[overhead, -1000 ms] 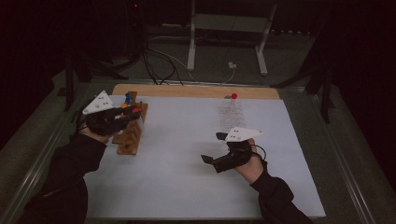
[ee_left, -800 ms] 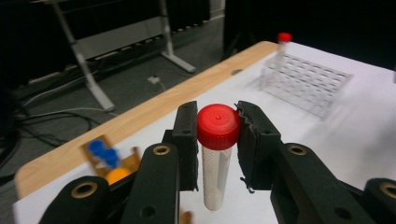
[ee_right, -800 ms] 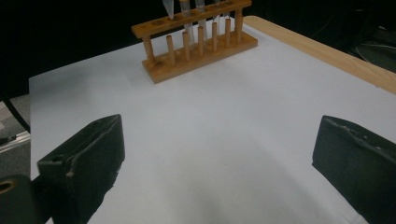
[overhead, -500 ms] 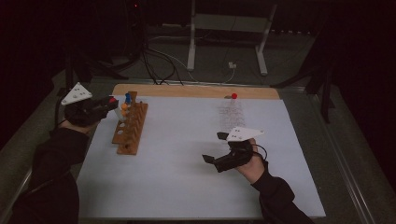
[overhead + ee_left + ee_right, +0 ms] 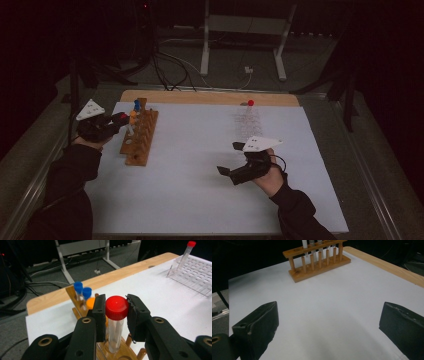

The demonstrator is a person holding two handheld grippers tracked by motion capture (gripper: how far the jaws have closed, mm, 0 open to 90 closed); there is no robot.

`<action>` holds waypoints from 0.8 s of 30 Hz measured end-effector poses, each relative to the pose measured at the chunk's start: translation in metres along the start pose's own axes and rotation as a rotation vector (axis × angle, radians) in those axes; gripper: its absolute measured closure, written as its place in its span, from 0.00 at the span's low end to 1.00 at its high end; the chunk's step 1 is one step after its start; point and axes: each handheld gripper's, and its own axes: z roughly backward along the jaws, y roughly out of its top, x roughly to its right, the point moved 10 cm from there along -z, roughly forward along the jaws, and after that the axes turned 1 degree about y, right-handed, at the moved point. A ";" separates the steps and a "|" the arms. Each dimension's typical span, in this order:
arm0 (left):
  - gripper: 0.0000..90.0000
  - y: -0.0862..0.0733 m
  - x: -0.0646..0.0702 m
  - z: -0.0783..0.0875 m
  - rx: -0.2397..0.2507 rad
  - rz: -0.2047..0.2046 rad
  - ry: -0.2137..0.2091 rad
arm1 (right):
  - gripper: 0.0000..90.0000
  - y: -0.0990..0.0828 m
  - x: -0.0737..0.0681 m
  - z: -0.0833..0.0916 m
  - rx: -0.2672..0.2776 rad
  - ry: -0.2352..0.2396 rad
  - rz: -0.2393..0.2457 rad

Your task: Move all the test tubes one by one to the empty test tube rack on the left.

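My left gripper [image 5: 116,310] is shut on the red cap of a clear tube [image 5: 115,332]. The tube hangs upright, and its lower end meets the top bar of the wooden rack [image 5: 75,296] at a hole. Two blue-capped tubes [image 5: 78,286] and an orange-capped one [image 5: 90,302] stand farther along that rack. From above, the left gripper [image 5: 120,119] sits at the left side of the wooden rack [image 5: 140,132]. My right gripper [image 5: 227,160] hovers open over the white mat, nothing between its jaws; seen from it, the wooden rack [image 5: 319,263] lies ahead.
A clear plastic rack [image 5: 248,120] stands at the back right of the white mat [image 5: 200,200], with one red-capped tube [image 5: 250,103] in its far corner. A wooden table edge [image 5: 210,97] runs behind the mat. Cables and a stand base lie on the floor beyond.
My left hand drew back to the left from over the rack, then sank slightly beside it, still holding the red-capped tube. The right hand has stayed where it was.
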 end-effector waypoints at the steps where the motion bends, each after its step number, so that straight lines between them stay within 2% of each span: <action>1: 0.80 -0.003 0.000 -0.001 -0.003 0.003 0.000 | 0.03 0.000 0.000 0.000 0.000 -0.001 0.000; 8: 0.80 -0.017 -0.002 -0.008 -0.017 0.025 -0.003 | 0.03 0.000 0.000 0.001 0.001 0.004 -0.003; 12: 0.80 -0.023 -0.002 -0.010 -0.027 0.021 0.005 | 0.03 0.000 0.000 0.002 0.003 0.007 -0.001; 21: 0.79 -0.027 -0.001 -0.011 -0.033 0.040 -0.009 | 0.03 0.001 0.002 0.003 0.004 0.012 -0.005; 23: 0.77 -0.027 -0.001 -0.010 -0.037 0.043 -0.020 | 0.03 0.003 0.002 0.004 0.008 0.012 -0.005; 24: 0.69 -0.026 0.001 -0.008 -0.032 0.051 -0.029 | 0.03 0.004 0.003 0.005 0.010 0.009 -0.005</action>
